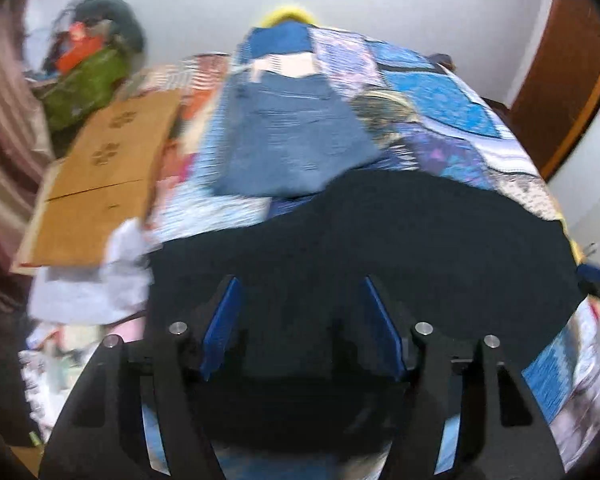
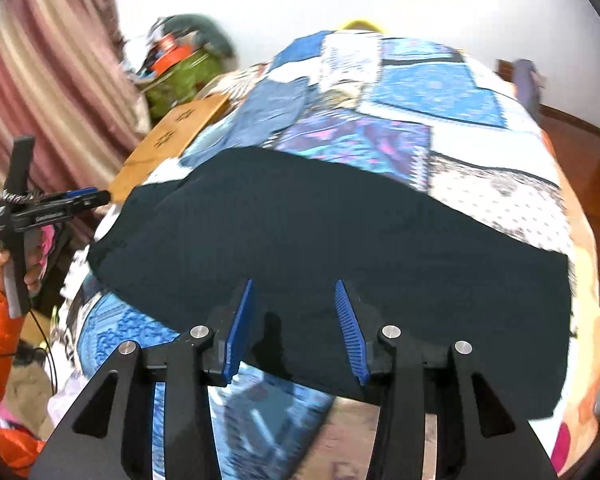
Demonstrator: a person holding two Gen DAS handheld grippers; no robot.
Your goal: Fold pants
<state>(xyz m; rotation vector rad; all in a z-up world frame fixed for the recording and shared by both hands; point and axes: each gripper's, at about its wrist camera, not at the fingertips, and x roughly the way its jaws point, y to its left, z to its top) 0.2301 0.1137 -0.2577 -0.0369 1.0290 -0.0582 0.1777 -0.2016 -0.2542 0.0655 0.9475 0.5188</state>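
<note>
Dark navy, matte, soft-looking pants (image 2: pixel 340 248) lie spread flat across the near end of a bed covered by a blue-and-white patchwork quilt (image 2: pixel 440 92). They look laid out wide for folding; the near edge hangs just over the mattress edge.

Right gripper (image 2: pixel 294 328): ribbed blue pads, black frame, fingers apart, nothing between them, poised over the pants' near edge. Whether they touch the cloth I cannot tell.

Left gripper (image 1: pixel 300 328): smooth blue pads, also parted and empty, over the pants' near left portion. In the right wrist view it sits off the bed's left side, held by a hand with an orange sleeve.

Beyond the pants, a folded pair of faded blue denim jeans (image 1: pixel 292 136) rests on the quilt, likely already done. A flat brown cardboard sheet (image 1: pixel 104 176) lies at the left.

Left view is motion-blurred.
</note>
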